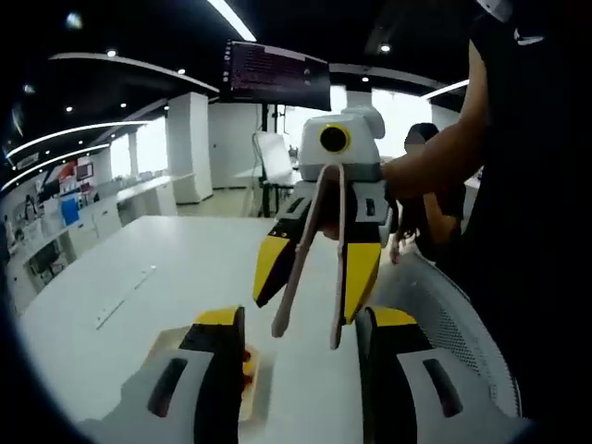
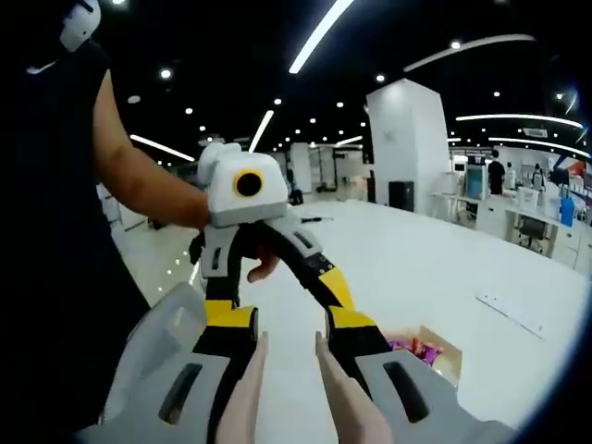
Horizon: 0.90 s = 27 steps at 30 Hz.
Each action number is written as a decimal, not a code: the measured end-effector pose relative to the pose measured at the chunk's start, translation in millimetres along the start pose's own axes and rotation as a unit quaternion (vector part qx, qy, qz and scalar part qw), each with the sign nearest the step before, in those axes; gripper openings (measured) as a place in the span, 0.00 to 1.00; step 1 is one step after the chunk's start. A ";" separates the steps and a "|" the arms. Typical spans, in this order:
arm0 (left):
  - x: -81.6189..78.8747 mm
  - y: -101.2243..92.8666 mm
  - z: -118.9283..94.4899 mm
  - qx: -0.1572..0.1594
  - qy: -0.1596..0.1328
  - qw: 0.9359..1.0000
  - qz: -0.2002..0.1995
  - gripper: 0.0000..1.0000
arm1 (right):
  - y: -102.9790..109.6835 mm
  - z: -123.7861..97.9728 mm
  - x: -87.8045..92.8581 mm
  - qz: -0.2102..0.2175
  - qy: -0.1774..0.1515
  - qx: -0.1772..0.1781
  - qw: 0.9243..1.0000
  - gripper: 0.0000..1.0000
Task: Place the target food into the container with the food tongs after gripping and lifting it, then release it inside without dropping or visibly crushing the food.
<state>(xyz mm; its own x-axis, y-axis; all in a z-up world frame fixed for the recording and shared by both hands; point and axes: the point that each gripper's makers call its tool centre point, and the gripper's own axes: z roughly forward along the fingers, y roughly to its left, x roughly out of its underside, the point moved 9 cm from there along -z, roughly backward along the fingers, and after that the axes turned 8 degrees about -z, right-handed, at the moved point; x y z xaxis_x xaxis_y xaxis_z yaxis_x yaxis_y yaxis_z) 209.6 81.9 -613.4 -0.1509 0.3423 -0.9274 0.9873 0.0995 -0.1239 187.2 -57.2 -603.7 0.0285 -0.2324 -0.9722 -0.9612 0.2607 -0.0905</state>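
Beige food tongs (image 1: pixel 339 250) hang tips down from my right gripper (image 1: pixel 310 310), which is shut on their arms. The tips stand apart with nothing between them, above the white table (image 1: pixel 139 259). In the right gripper view the two tong arms (image 2: pixel 246 393) run forward between my right gripper's (image 2: pixel 290 319) jaws. A shallow beige container (image 2: pixel 442 359) holds red and purple food (image 2: pixel 416 350) down to the right. In the left gripper view the container (image 1: pixel 166 340) is half hidden behind a jaw of my left gripper (image 1: pixel 305 319), which is open and holds nothing. That gripper (image 2: pixel 277 287) faces my right one.
A white mesh chair back (image 1: pixel 449 310) curves beside the table's near edge, also seen as a chair back (image 2: pixel 162 338). A thin strip (image 1: pixel 125 296) lies on the table. A person's arm (image 1: pixel 435 162) reaches in. A dark monitor (image 1: pixel 277 74) stands behind; desks line the far walls.
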 end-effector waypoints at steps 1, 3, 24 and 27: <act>-0.2 0.8 0.2 0.003 0.001 1.000 -0.001 0.43 | -0.2 0.7 -0.2 -0.001 0.000 0.002 1.000 0.28; -1.4 -2.3 0.7 0.013 -0.004 1.000 -0.010 0.39 | -1.1 1.7 -0.2 -0.001 -0.001 0.006 1.000 0.28; 10.6 -0.1 -6.9 0.000 0.007 1.000 0.007 0.16 | -9.4 7.3 5.9 0.035 0.004 -0.028 0.999 0.23; 10.9 5.0 -9.9 -0.013 0.010 1.000 0.013 0.15 | -14.0 5.6 10.1 0.040 0.035 -0.036 0.998 0.22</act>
<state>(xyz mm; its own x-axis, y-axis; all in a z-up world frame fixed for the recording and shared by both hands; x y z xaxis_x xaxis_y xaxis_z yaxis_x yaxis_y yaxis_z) 212.4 95.3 -620.7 -0.1265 0.3635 -0.9229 0.9893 0.1141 -0.0906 202.5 -58.0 -613.5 -0.0665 -0.2780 -0.9583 -0.9769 0.2138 0.0058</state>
